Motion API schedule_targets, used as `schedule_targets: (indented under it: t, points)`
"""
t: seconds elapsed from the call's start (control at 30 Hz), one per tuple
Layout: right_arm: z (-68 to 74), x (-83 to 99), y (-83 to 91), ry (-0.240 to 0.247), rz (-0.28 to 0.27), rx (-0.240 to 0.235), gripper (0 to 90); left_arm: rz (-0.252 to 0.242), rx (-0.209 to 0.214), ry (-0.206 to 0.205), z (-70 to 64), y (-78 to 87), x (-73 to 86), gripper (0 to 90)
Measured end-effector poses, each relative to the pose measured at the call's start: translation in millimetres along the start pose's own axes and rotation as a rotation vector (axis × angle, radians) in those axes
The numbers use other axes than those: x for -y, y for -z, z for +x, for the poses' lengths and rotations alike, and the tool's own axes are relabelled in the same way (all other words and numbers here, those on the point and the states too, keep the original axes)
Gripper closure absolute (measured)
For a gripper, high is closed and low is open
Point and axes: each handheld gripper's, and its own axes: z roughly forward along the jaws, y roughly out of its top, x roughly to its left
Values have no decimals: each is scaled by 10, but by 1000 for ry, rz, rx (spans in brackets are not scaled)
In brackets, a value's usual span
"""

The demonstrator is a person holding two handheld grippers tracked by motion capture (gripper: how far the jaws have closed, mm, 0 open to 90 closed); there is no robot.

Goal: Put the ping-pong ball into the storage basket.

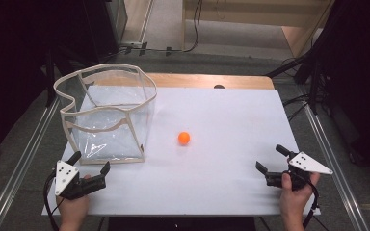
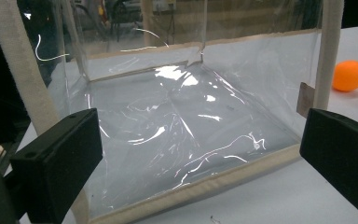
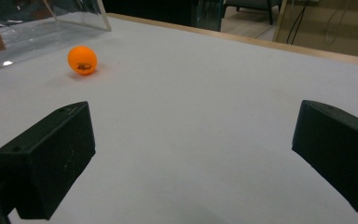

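Ball [image 1: 184,138] just right of clear bag [image 1: 107,115] on counter [image 1: 221,183] — between both tongs; left tongs [image 1: 90,163] slightly nearer, right tongs [image 1: 271,159] farther — both open, empty.

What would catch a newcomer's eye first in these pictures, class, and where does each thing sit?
The bright orange ball stands out, alone near the middle of the white table. Left of it stands a clear plastic bag with cream trim, open at the top. Near the front edge, the left gripper and right gripper are both open, holding nothing.
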Motion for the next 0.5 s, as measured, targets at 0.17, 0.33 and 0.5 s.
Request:
schedule_targets:
  t: [0.17,0.33,0.5]
  points:
    - [58,-99,-3,15,28,-30,0,2,-5,-5,-7,0,2,0]
    - [95,-210,-39,23,62,-97,0,2,-6,-6,-11,0,4,0]
    - [204,-400,-89,49,82,-158,0,5,-7,-9,-8,-7,3,0]
